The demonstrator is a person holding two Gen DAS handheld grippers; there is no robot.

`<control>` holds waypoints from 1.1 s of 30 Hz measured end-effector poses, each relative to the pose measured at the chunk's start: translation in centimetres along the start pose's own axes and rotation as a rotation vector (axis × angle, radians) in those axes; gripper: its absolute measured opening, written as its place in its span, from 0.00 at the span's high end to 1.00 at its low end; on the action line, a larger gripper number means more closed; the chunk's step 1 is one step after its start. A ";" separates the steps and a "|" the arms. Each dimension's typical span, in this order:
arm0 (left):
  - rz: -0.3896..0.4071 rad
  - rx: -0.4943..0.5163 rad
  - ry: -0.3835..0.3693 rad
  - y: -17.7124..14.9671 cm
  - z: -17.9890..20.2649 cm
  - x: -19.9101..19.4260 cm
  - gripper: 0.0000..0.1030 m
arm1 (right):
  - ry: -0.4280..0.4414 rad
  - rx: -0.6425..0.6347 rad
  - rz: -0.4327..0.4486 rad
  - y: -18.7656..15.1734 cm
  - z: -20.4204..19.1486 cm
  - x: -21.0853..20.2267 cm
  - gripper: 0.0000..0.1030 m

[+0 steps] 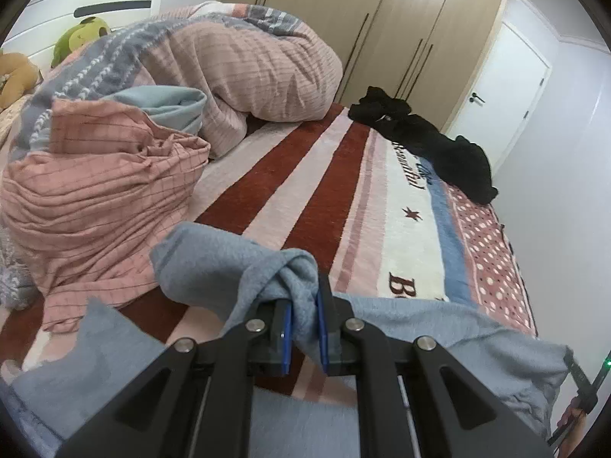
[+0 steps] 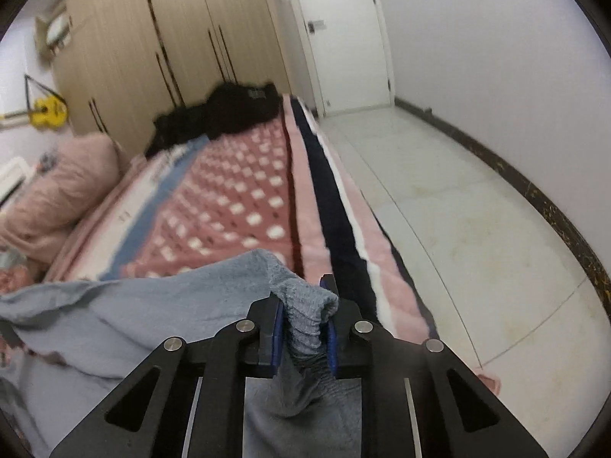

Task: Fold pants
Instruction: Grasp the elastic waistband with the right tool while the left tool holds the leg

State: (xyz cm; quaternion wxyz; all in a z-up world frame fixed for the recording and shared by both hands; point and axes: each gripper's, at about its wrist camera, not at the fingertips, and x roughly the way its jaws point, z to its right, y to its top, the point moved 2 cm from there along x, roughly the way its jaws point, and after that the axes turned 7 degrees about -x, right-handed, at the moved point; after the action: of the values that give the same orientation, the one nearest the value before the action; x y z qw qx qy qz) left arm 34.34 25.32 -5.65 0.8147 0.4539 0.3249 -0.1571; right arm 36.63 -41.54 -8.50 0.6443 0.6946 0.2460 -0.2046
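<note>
Grey-blue fleece pants lie across the near end of a striped bed blanket. My left gripper is shut on a bunched fold of the pants, the cloth pinched between its blue pads. In the right wrist view the same pants spread to the left. My right gripper is shut on their ribbed cuff, which sticks up between the pads near the bed's right edge.
A heap of pink checked bedding and a rolled quilt fill the bed's left and far side. Black clothing lies at the far right corner. Wardrobes and a white door stand behind; tiled floor runs along the right.
</note>
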 end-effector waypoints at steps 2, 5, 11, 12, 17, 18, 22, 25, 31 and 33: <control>0.004 0.013 -0.007 -0.1 -0.4 -1.5 0.92 | 0.007 -0.014 0.041 0.2 -0.6 -2.4 0.88; 0.004 0.031 -0.017 -0.7 -1.1 -3.7 0.92 | 0.041 -0.010 0.093 0.0 -1.2 -6.1 0.89; -0.050 0.088 -0.007 -3.3 -3.1 -6.6 0.91 | 0.115 -0.021 0.092 -3.4 -1.3 -12.0 0.89; -0.077 0.100 -0.002 -3.9 -3.6 -6.6 0.91 | 0.127 -0.029 0.077 -4.2 -1.5 -12.5 0.89; -0.139 0.100 0.020 -6.1 -5.7 -6.2 0.89 | 0.155 -0.071 -0.019 -9.9 -2.1 -13.2 0.88; -0.133 0.100 0.019 -6.1 -5.8 -6.2 0.89 | 0.155 -0.074 -0.029 -10.7 -2.1 -13.3 0.88; -0.095 0.047 0.010 -4.6 -5.2 -5.6 0.90 | 0.132 -0.034 -0.037 -11.7 -1.0 -12.1 0.89; -0.055 0.021 0.016 -2.4 -4.0 -4.3 0.90 | 0.097 0.005 0.020 -9.2 -0.4 -11.0 0.89; 0.043 -0.063 -0.046 0.9 -2.7 -2.8 0.90 | 0.072 0.033 0.125 -4.1 -0.5 -9.7 0.89; 0.010 -0.005 -0.034 0.4 -2.4 -2.3 0.90 | 0.092 0.021 0.132 -4.0 -0.6 -9.9 0.89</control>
State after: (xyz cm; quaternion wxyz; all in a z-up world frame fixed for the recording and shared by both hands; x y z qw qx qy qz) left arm 31.93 27.44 -4.79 0.8219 0.4508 0.3092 -0.1601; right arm 26.31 -41.56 -5.61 0.6372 0.7247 0.2266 -0.1321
